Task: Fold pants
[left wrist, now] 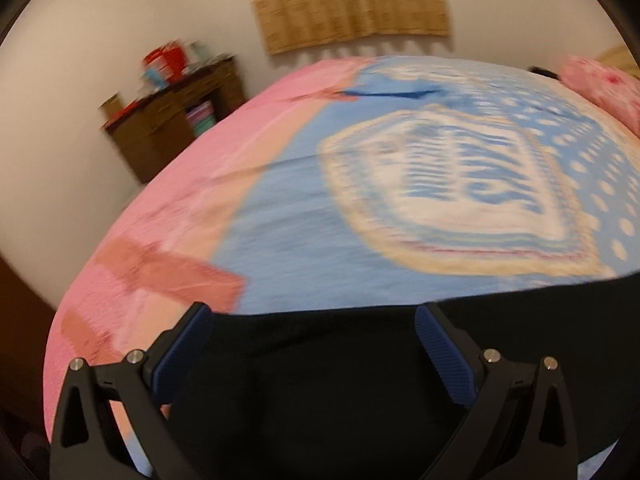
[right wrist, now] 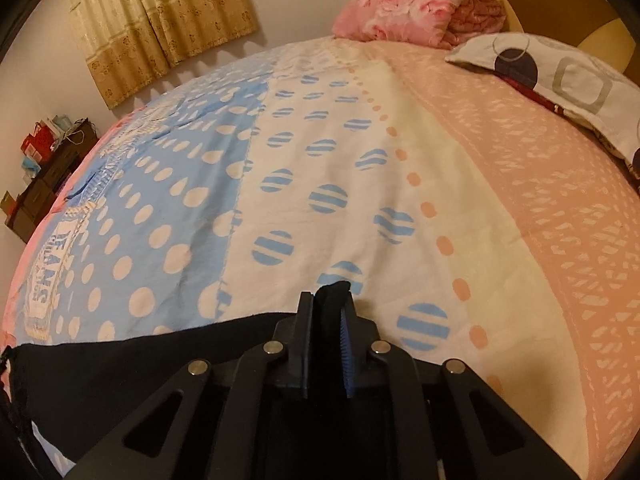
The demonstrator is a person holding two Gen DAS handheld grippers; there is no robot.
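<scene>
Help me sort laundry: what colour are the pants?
Black pants, clearest in the right wrist view.

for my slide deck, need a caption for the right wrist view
Right gripper shut on a bunch of black pants at the near edge of a patterned bedspread.

The black pants (left wrist: 320,380) lie flat on the bedspread as a dark, plain cloth with no visible detail. In the left wrist view they spread beneath and between the two wide-apart fingers, their far edge running just beyond the fingertips and rising toward the right. In the right wrist view a small bunched fold of the pants (right wrist: 332,294) sticks up between the two close-set fingers, pinched there, while the rest stretches away to the left of the fingers
</scene>
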